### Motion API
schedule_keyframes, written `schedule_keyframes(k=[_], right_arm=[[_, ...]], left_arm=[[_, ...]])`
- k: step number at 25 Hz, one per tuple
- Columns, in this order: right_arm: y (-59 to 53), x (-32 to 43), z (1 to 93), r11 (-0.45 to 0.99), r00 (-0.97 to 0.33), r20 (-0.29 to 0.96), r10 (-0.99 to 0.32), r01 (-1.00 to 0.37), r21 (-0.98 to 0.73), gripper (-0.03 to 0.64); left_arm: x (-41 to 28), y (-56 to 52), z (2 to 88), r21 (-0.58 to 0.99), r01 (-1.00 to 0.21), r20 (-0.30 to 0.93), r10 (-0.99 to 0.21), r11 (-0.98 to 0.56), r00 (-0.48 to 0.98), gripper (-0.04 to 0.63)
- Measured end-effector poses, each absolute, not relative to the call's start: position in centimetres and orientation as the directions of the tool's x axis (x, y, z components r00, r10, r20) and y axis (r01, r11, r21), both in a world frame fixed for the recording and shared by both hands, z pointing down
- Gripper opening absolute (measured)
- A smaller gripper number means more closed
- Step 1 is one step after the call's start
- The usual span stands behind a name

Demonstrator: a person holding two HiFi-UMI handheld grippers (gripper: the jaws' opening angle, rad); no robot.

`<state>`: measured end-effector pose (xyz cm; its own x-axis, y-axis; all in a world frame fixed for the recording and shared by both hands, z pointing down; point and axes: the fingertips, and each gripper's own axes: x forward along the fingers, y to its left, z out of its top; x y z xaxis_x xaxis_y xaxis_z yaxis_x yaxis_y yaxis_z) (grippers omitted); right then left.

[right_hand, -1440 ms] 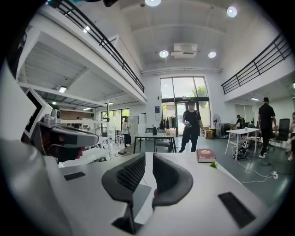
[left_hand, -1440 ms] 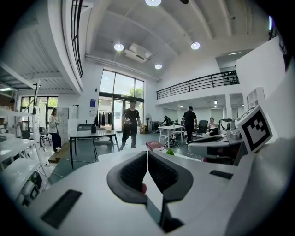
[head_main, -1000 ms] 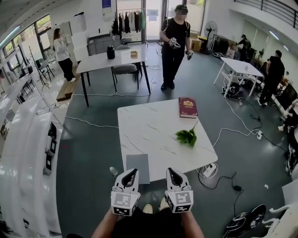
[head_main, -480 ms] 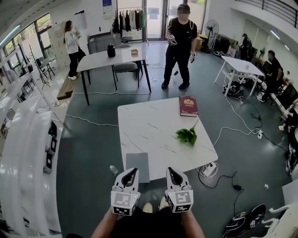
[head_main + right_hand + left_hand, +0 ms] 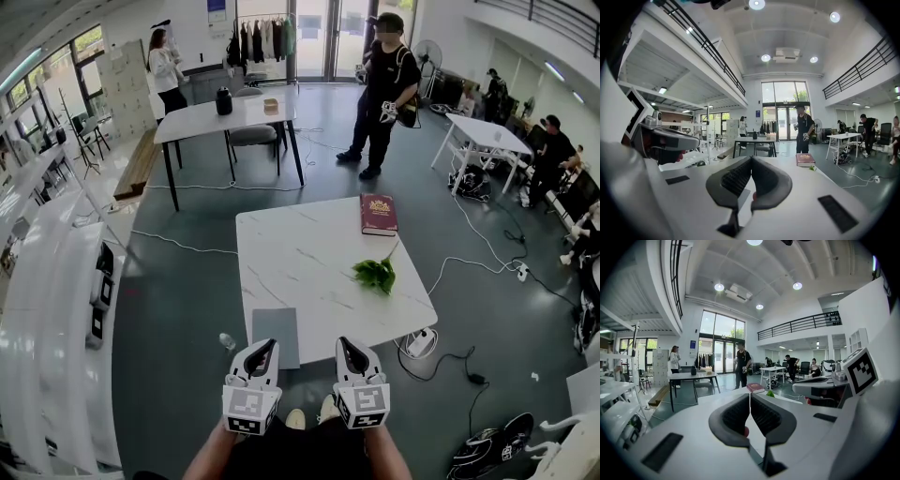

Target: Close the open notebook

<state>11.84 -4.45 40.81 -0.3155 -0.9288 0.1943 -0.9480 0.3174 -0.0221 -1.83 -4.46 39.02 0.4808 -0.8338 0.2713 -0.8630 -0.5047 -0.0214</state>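
The red notebook (image 5: 378, 215) lies shut and flat, its gold-stamped cover up, at the far right corner of the white marble table (image 5: 300, 272), square to the edge. A sprig of green leaves (image 5: 376, 275) lies on the tabletop nearer the person, a little apart from the notebook, with its thin stem pointing back toward the notebook. At the near left of the table sits a flat grey pad (image 5: 277, 337), reaching the near edge. Both grippers are held side by side just short of that near edge, well apart from the notebook. The left gripper (image 5: 265, 349) is clenched with its jaws meeting at the tips and nothing between them. The right gripper (image 5: 349, 349) is clenched and empty in the same way. From the right gripper view the notebook (image 5: 805, 160) shows beyond the closed jaws, to the right. On the dark floor, cables trail past the table and a power strip (image 5: 422, 344) lies by its near right corner. Farther off stands a second white table (image 5: 225, 120) with a dark pot (image 5: 223, 101) on it, and a person in black (image 5: 384, 89) stands beyond it.
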Motion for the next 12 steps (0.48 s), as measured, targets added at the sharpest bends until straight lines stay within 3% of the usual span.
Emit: schedule_keyframes(k=[12], right_arm=[[-4.55,11.85,40.77,0.318,-0.316,0.196,-0.928,-0.948,-0.021,0.017]], left_arm=[[-1.80,-4.54,39.04,-0.020,-0.863,0.274,-0.833,-0.505,0.481,0.028]])
